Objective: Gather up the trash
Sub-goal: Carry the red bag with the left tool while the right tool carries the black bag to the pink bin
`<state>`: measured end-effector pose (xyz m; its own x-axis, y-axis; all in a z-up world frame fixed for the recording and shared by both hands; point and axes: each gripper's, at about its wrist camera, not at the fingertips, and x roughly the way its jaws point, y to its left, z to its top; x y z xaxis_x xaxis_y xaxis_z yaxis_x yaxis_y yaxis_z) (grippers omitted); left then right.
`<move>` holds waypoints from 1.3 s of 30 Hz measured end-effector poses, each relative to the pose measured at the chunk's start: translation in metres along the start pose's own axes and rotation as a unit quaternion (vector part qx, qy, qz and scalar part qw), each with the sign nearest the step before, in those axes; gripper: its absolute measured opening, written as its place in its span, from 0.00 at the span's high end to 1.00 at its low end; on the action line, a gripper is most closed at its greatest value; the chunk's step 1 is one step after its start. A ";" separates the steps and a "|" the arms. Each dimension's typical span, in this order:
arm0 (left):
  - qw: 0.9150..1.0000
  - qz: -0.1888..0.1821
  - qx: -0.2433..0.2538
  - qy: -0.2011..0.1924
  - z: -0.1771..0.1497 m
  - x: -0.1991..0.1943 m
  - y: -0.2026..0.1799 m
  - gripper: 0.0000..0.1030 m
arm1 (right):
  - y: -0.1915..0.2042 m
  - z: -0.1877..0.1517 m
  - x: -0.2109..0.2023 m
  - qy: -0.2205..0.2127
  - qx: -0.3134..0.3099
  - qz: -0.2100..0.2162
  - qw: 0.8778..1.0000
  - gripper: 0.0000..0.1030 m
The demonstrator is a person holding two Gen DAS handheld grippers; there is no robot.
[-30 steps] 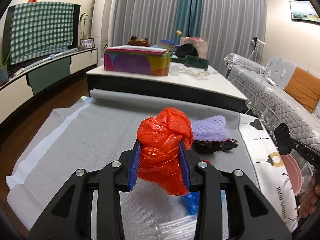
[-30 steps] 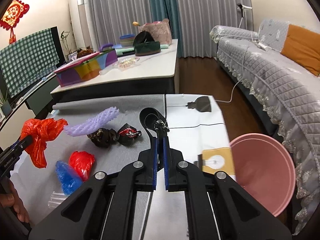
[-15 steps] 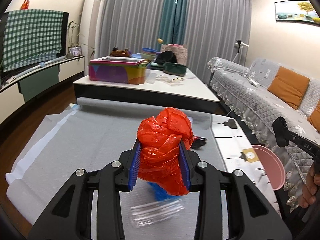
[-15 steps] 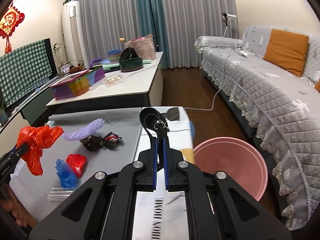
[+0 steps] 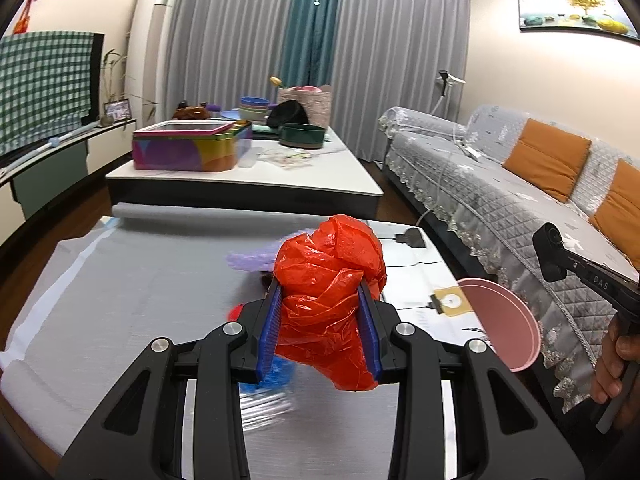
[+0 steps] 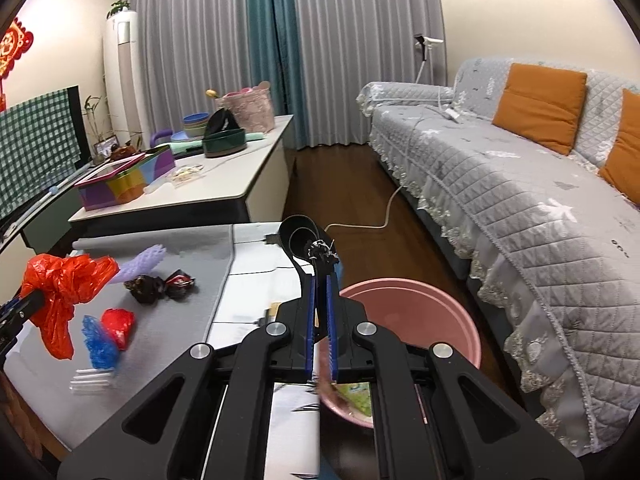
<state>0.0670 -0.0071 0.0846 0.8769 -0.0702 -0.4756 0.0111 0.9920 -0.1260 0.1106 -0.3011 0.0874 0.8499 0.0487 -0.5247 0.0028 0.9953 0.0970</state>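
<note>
My left gripper (image 5: 320, 312) is shut on a crumpled orange-red plastic bag (image 5: 332, 284) and holds it above the grey mat (image 5: 140, 280); the bag also shows at the left of the right wrist view (image 6: 60, 284). My right gripper (image 6: 320, 280) is shut on a black scoop-shaped item (image 6: 300, 236) and hangs over the pink bin (image 6: 420, 312), which stands on the floor beside the table. On the mat lie a purple foam net (image 6: 140, 264), dark wrappers (image 6: 160, 284), a small red bag (image 6: 118, 322), a blue bag (image 6: 98, 344) and a clear wrapper (image 6: 92, 380).
A white tabletop (image 6: 256, 272) lies right of the mat. A coffee table (image 5: 240, 172) behind holds a colourful box (image 5: 188, 152), bowls and a bag. A grey-covered sofa (image 6: 520, 200) with orange cushions runs along the right. A white cable (image 6: 360, 220) crosses the wooden floor.
Both grippers have swung right toward the sofa side. The pink bin has come closer, now right under the right gripper. The orange-red bag stays gripped.
</note>
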 end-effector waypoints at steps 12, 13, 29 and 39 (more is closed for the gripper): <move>0.999 -0.042 0.024 0.008 -0.003 0.009 -0.049 0.66 | -0.035 -0.011 -0.002 -0.010 0.011 -0.039 0.999 0.94; 0.999 -0.044 0.026 0.010 -0.003 0.012 -0.052 0.66 | -0.038 -0.011 -0.003 -0.012 0.010 -0.042 0.999 0.94; 0.993 -0.099 0.058 0.027 -0.001 0.056 -0.122 0.66 | -0.091 -0.021 0.016 -0.002 0.040 -0.074 0.996 0.94; 0.988 -0.132 0.075 0.036 -0.001 0.084 -0.170 0.66 | -0.115 -0.024 0.031 0.003 0.065 -0.092 0.994 0.94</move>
<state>0.1381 -0.1822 0.0651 0.7980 -0.3305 -0.5039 0.3103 0.9422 -0.1265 0.1243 -0.4117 0.0393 0.8253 -0.1315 -0.5491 0.2263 0.9680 0.1082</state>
